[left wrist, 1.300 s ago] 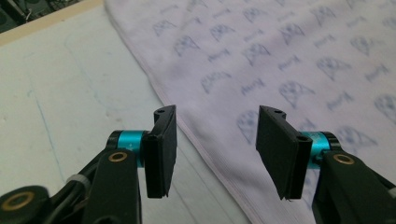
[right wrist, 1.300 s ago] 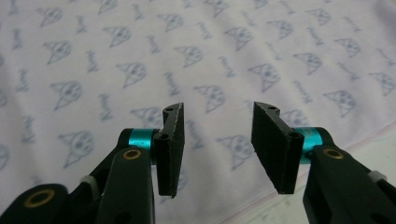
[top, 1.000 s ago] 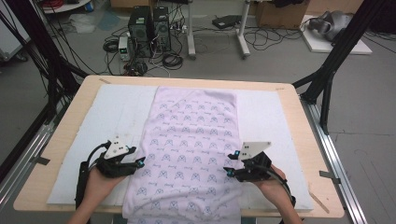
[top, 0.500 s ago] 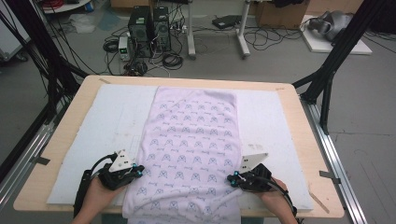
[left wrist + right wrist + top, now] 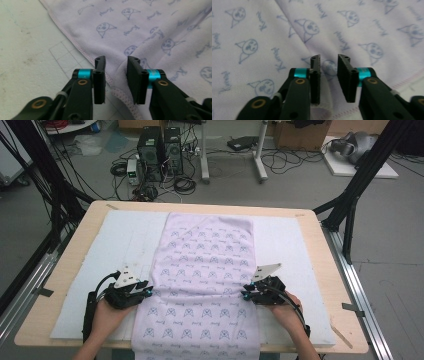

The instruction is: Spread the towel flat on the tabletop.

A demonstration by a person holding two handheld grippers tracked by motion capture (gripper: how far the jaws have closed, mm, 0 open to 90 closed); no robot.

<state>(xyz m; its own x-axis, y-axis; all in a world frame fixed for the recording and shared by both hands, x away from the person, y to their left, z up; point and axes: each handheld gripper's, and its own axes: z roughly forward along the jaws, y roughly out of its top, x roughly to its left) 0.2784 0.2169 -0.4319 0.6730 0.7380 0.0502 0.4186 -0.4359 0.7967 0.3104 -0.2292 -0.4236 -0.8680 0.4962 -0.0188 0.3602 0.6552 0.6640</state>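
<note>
A wooden table (image 5: 325, 270) carries a white mat (image 5: 90, 250) that covers most of its top. Down the middle of the mat lies a pale purple cloth (image 5: 210, 265) printed with small blue cartoon faces, stretched from the far side of the table to the near edge, where its end hangs over. A low crease runs across it between the two grippers.

The left gripper (image 5: 144, 291) sits at the cloth's left edge, held in the person's left hand (image 5: 107, 312). In the left gripper view its jaws stand a little apart, having just been opening, with the stitched hem (image 5: 117, 93) bunched up in the gap between them; the pads do not press on it.

The right gripper (image 5: 246, 294) sits at the cloth's right edge, held in the right hand (image 5: 285, 312). In the right gripper view its jaws have likewise just been opening and stand slightly apart over a raised fold of cloth (image 5: 328, 67), not clamped on it.
</note>
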